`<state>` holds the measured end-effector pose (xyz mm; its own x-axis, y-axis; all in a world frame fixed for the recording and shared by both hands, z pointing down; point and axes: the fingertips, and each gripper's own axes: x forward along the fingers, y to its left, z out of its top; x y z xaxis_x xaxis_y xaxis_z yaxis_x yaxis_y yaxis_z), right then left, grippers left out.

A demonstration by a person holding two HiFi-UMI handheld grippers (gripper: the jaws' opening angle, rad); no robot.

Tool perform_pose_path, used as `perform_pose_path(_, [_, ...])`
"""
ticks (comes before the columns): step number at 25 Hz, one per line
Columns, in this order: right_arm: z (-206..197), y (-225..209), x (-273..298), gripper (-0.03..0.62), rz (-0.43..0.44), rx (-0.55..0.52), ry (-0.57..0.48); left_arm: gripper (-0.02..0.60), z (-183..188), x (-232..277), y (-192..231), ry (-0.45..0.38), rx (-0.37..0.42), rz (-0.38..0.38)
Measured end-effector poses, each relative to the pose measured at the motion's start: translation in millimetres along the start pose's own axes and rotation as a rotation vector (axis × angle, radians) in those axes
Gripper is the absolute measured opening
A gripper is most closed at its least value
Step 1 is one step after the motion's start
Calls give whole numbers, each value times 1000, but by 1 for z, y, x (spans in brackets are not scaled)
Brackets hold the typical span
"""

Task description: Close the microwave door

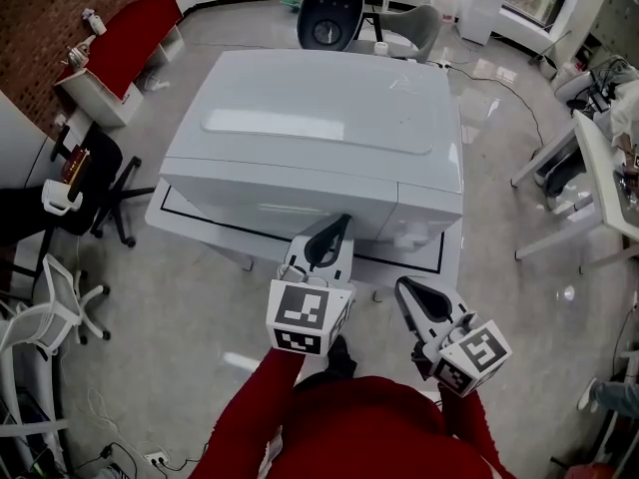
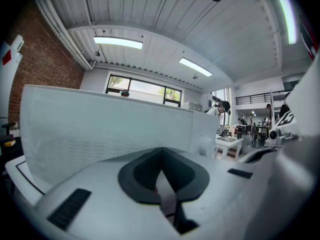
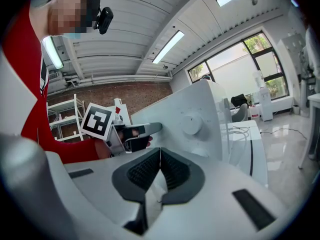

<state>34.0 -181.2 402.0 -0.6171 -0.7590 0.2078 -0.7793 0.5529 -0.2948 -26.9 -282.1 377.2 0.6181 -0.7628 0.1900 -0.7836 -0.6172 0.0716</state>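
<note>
The white microwave stands on a white table, and its door lies flush with the front. My left gripper is shut and empty, its tip close to the door's right end; whether it touches I cannot tell. In the left gripper view the shut left gripper faces the door's dotted window, with a knob at its right. My right gripper hangs lower, away from the microwave. In the right gripper view the right gripper is shut on nothing, and I see the control knob and the left gripper.
Black and white office chairs stand at the left. A red-topped shelf is at the far left, another chair behind the table, and white desks at the right. My red sleeves fill the bottom.
</note>
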Motion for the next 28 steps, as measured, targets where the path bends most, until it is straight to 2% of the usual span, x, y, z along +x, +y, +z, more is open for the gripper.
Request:
perform_pose_path(6, [0, 2, -1, 14, -6, 1, -4, 9, -1, 1, 2, -14, 2, 11])
perform_pose_path(9, [1, 7, -2, 14, -1, -3, -9, 9, 1, -5, -3, -39, -7, -26])
perform_pose_path(14, [4, 9, -10, 15, 4, -12, -31, 9, 1, -34, -16, -73, 31, -81])
perform_pose_path(18, [2, 12, -22, 15, 11, -18, -48, 9, -16, -65, -18, -55, -17, -70])
perform_pose_path(22, [2, 15, -34, 15, 20, -16, -72, 9, -39, -97, -17, -14, -33, -32])
perform_pose_path(28, [-1, 28, -48, 15, 60, -41, -108, 9, -53, -127, -30, -24, -46, -9])
